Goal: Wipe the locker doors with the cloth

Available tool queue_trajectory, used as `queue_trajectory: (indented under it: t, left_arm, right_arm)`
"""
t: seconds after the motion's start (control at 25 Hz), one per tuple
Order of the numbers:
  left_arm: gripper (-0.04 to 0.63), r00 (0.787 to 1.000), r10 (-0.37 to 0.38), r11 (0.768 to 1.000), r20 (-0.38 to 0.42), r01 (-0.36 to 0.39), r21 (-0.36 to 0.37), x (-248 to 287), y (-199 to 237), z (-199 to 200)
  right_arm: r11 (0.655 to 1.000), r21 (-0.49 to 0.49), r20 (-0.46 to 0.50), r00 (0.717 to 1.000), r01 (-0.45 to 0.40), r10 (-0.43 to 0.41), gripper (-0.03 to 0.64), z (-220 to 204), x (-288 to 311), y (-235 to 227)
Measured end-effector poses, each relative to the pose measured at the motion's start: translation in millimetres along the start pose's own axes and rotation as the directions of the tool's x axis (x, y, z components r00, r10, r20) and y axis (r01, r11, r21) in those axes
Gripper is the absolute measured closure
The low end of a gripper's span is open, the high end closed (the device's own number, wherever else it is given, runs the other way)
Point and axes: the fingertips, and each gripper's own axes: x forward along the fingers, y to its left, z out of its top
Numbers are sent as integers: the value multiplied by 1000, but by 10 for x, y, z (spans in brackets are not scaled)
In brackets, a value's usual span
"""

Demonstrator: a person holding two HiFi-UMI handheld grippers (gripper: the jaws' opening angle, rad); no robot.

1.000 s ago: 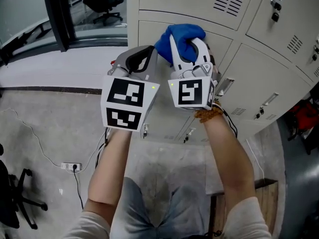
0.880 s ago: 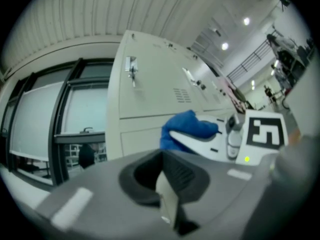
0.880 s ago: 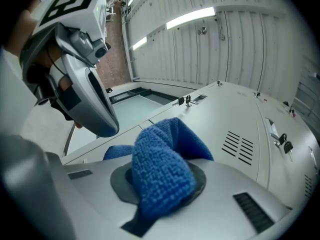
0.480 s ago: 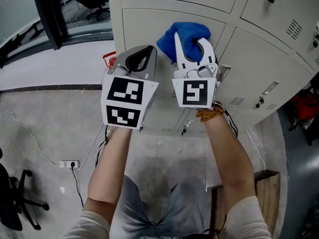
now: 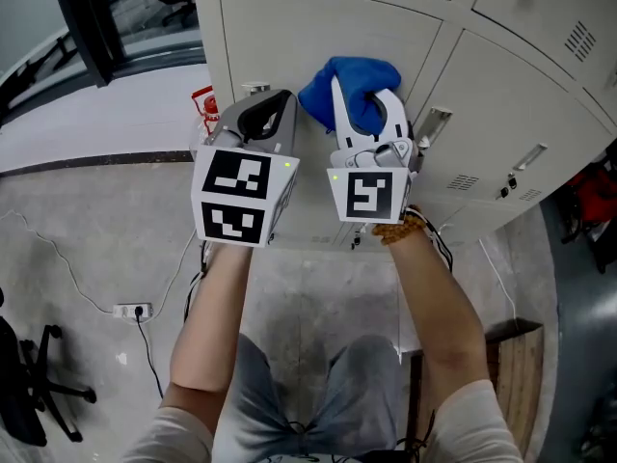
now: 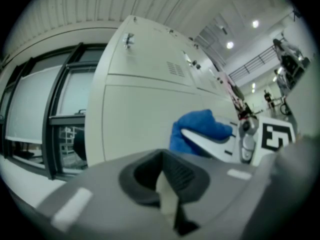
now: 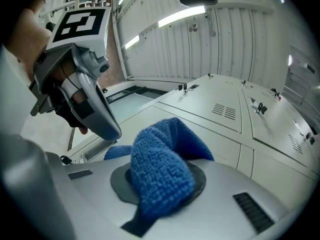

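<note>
Right gripper view: the right gripper [image 7: 160,186] has its fingers clenched on the bunched blue cloth [image 7: 162,159], which looks soft, light and best held mid-fold. The left gripper [image 6: 167,196] has its fingers closed on nothing.

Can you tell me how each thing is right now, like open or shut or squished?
right gripper: shut on the blue cloth.
left gripper: shut, holding nothing.
blue cloth: bunched up, pinched between the right gripper's jaws, up by a locker door.
locker doors: all those in view are closed.
</note>
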Motion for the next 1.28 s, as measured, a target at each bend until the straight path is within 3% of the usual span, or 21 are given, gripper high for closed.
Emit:
queue_trajectory:
  t: [0.64,1.28]
  left_arm:
    - [592,997,-18,999,-76,14,-53,10,-195,-707]
    - [592,989,-34,995,-145,20,-97,31,-400,-1397]
  right_arm:
    - [998,44,-81,995,-55,58,584,-555,-341,580]
    - [983,31,-165,969,-183,186,584,-1169,-691,1383]
